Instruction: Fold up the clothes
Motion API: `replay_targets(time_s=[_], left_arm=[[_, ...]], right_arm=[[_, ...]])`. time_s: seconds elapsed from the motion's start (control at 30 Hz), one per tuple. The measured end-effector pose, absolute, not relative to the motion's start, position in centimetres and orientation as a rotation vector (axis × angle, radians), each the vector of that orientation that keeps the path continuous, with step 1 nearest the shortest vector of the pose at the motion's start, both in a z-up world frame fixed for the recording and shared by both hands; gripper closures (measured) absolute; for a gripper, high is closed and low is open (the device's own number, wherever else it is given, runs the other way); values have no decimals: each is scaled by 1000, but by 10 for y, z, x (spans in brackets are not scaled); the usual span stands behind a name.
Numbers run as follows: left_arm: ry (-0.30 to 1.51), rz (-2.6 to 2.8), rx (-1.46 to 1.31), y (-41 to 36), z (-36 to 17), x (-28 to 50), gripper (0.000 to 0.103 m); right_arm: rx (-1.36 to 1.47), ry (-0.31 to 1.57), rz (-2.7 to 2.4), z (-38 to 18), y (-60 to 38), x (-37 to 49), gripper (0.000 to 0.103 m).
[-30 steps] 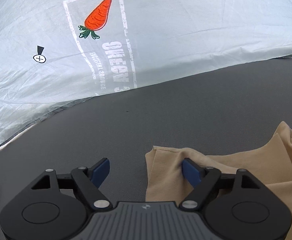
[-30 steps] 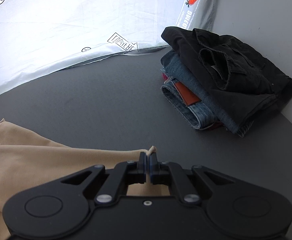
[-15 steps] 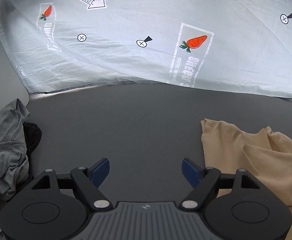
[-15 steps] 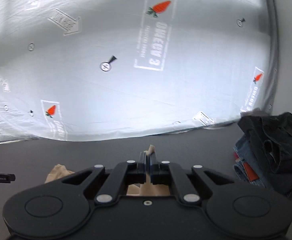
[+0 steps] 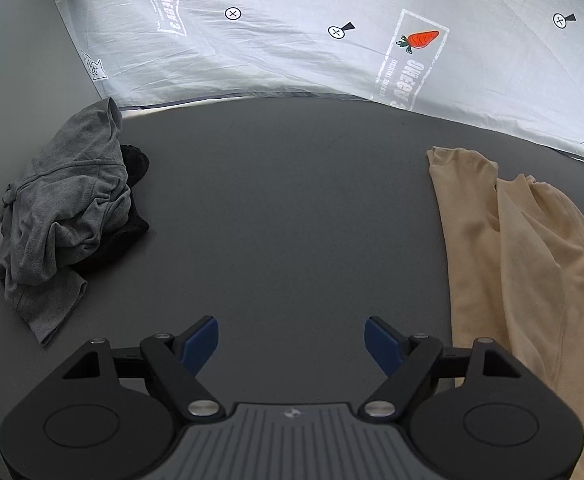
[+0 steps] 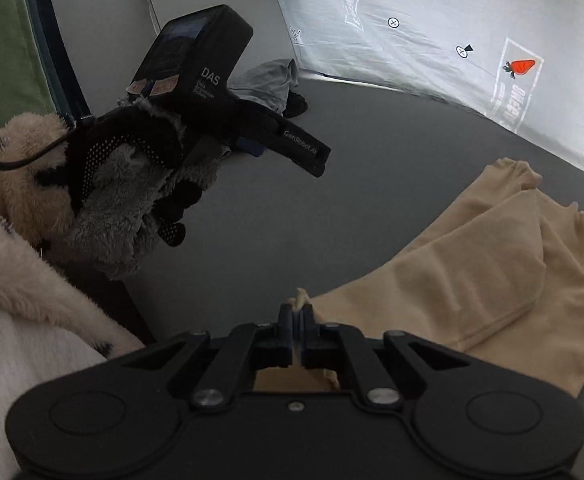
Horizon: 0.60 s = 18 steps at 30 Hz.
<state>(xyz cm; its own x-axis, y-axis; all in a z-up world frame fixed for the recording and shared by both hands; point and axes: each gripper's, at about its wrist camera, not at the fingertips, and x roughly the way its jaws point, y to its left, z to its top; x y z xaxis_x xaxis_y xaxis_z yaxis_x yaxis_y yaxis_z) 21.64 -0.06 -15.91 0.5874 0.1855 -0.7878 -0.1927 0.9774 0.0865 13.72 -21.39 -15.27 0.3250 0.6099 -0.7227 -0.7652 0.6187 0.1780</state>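
Note:
A beige shirt (image 5: 507, 248) lies partly folded on the dark grey table (image 5: 292, 208), at the right of the left wrist view. My left gripper (image 5: 291, 344) is open and empty, above bare table to the left of the shirt. My right gripper (image 6: 296, 320) is shut on a corner of the beige shirt (image 6: 483, 272), which spreads out to the right of it. The left gripper's body (image 6: 228, 112), held in a furry-sleeved hand, shows at the left of the right wrist view.
A crumpled grey garment (image 5: 64, 208) lies over something black at the table's left edge, and it shows in the right wrist view (image 6: 268, 80) too. A pale printed sheet with carrots (image 5: 371, 32) hangs behind the table. A fluffy cream sleeve (image 6: 20, 280) fills the lower left.
My left gripper let go of the shirt's corner and drew back to the left, open. My right gripper swung left with the shirt corner still pinched, carrying it across the shirt.

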Motion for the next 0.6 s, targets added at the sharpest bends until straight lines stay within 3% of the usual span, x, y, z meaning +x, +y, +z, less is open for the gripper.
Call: replay_targets(time_s=[0.33,0.37,0.47,0.6], left_arm=[[972,98,34,-28,-180,209,22],[969,85,36,-31,-179,210,22],[946,40,45,-42,-174,215,21],[930,-49,48,-64,-171,224,21]], right_arm=[[-327,1066,780,-222,-190,107,98],[-310,1071,776,-223,-190,106,94],[-224,1067,746,-209,-200,104,70],[-132,1034,606,-191,-230,117,60]])
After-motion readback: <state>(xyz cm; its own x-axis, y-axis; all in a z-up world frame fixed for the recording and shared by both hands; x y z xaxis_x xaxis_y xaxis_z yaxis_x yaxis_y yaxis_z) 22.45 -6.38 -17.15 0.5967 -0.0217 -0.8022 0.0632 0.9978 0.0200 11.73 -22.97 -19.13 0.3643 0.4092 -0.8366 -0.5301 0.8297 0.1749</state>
